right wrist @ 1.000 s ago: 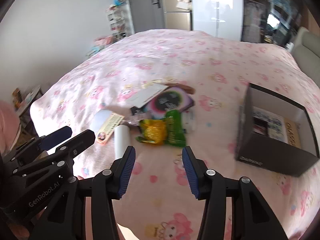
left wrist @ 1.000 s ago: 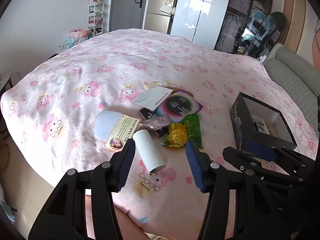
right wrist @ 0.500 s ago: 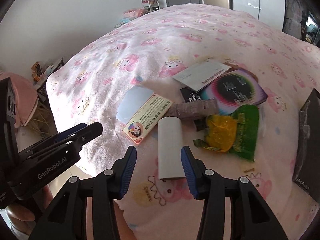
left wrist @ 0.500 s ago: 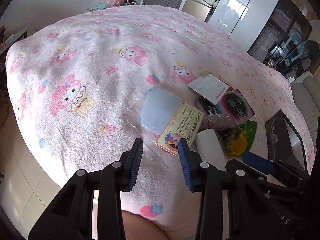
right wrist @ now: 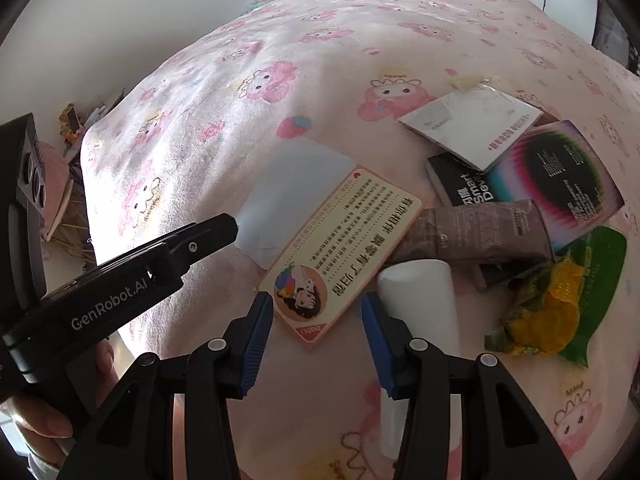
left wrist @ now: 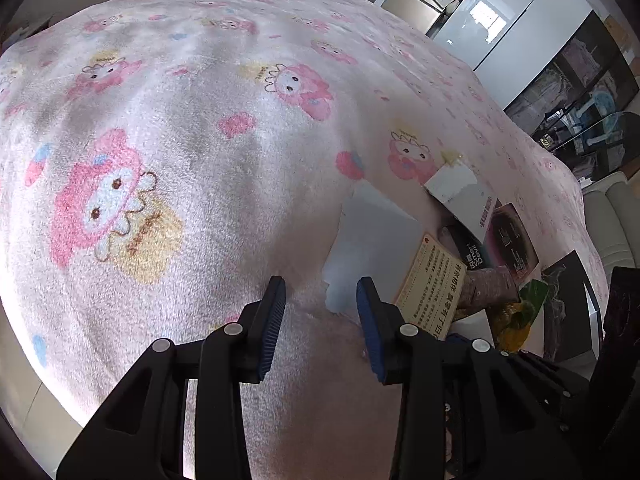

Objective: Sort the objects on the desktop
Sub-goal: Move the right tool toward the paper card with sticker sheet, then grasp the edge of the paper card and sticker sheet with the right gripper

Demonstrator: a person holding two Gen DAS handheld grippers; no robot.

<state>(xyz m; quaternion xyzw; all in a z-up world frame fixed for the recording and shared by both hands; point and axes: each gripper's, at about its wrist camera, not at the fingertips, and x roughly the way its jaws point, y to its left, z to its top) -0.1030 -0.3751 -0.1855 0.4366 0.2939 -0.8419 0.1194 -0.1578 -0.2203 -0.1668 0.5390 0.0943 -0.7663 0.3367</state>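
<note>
- My left gripper hangs over the near edge of the pink blanket; its jaws have just been closing and now stand part-way apart with nothing between them; the pale blue sheet begins just beyond the tips, a little to their right.
- The printed card lies partly over that sheet, its long axis running diagonally away to the right; its near corner sits just ahead of my right gripper, whose jaws stand apart and empty.
- The white roll lies just beside the right-hand jaw, its length pointing towards me.
- I judge the card the likelier pick, and my right hand the nearer.
- Further right lie the brown tube and the green-and-yellow packet.
</note>
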